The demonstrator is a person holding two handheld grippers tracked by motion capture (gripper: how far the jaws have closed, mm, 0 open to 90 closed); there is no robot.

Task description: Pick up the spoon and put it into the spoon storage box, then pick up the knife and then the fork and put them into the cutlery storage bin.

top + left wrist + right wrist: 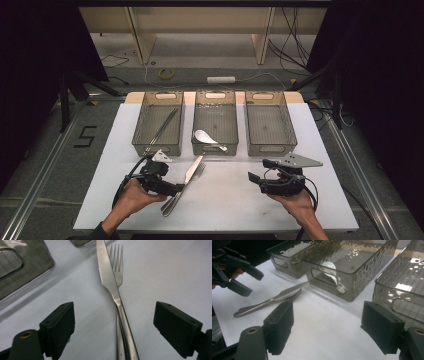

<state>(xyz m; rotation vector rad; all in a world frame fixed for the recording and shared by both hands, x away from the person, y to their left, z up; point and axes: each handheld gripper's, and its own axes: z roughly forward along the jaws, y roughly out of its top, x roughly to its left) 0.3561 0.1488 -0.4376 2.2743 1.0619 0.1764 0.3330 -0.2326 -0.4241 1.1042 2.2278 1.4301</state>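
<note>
- High view: a knife [192,172] and a fork [176,196] are seen lying crossed on the white table [225,200], just before the middle bin [215,123]. The left gripper [172,189] is held beside their handles, jaws spread; the right gripper [256,181] is held apart, also wide and empty. Chopsticks [162,129] lie in the left bin [158,122], a white spoon [205,138] in the middle one; the right bin [270,122] holds nothing.
- Left gripper view: the knife lies over the fork between the open jaws. Both are judged stiff, thin, smooth steel, likely slippery and flat to the table; the handle is best pinched across its sides.
- Right gripper view: the overlapping fork may be dragged along; the bin wall stands close behind the tips.
</note>
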